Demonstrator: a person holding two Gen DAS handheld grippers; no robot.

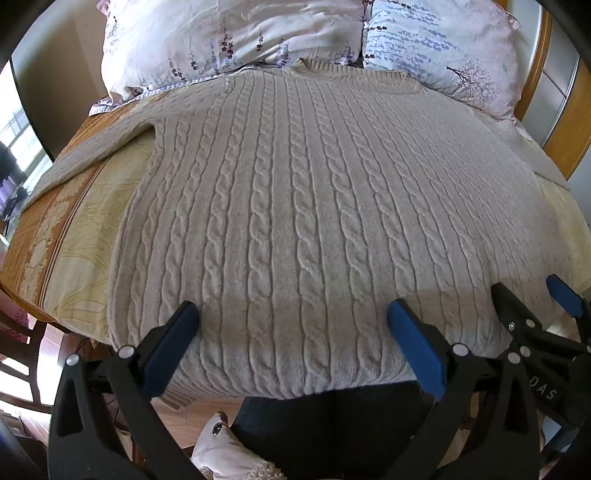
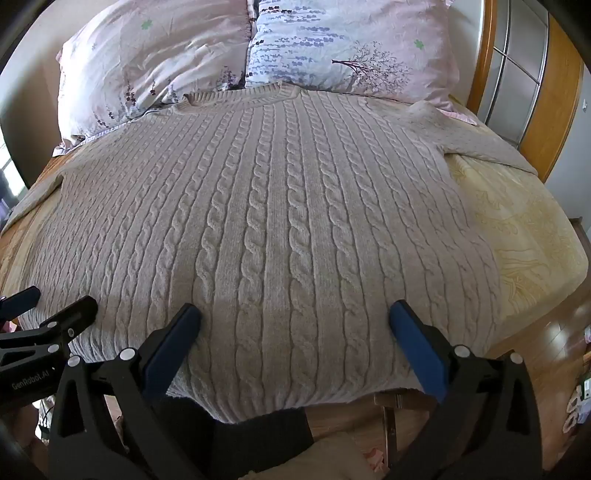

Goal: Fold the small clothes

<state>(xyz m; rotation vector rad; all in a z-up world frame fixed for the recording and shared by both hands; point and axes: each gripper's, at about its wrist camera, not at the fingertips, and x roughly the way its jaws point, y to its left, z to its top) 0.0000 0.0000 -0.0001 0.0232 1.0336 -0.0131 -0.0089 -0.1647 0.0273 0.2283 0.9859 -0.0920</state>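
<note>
1. Two grippers hover side by side over the near hem of the garment. The left gripper (image 1: 293, 317) has its black arms spread wide, and its blue-padded fingers (image 1: 415, 343) clasp nothing; knit shows plainly in the gap between them.
2. Beside it, the right gripper (image 2: 295, 317) is likewise fully released, with its blue pads well apart and nothing between them. In the left wrist view it shows at the lower right edge (image 1: 537, 295); in the right wrist view the left one shows at the lower left edge (image 2: 55, 302).
3. Under both lies the beige cable-knit sweater (image 1: 314, 192), spread flat and front up on the bed. Its ribbed hem hangs slightly over the near edge of the bed, and its ribbed collar (image 1: 354, 72) touches the pillows at the far end. One sleeve runs out to the left (image 1: 92, 155), the other out to the right (image 2: 484, 140).
4. Beneath the sweater is a pale yellow patterned bedsheet (image 2: 517, 229) with an orange-brown border (image 1: 33, 236).
5. Two floral pillows sit at the head: a pink-white one (image 1: 229, 33) and a blue-and-pink one (image 1: 443, 48).
6. Below the hem, dark trousers of the person (image 1: 325, 428) stand against the bed, above a wooden floor (image 2: 565, 332).
</note>
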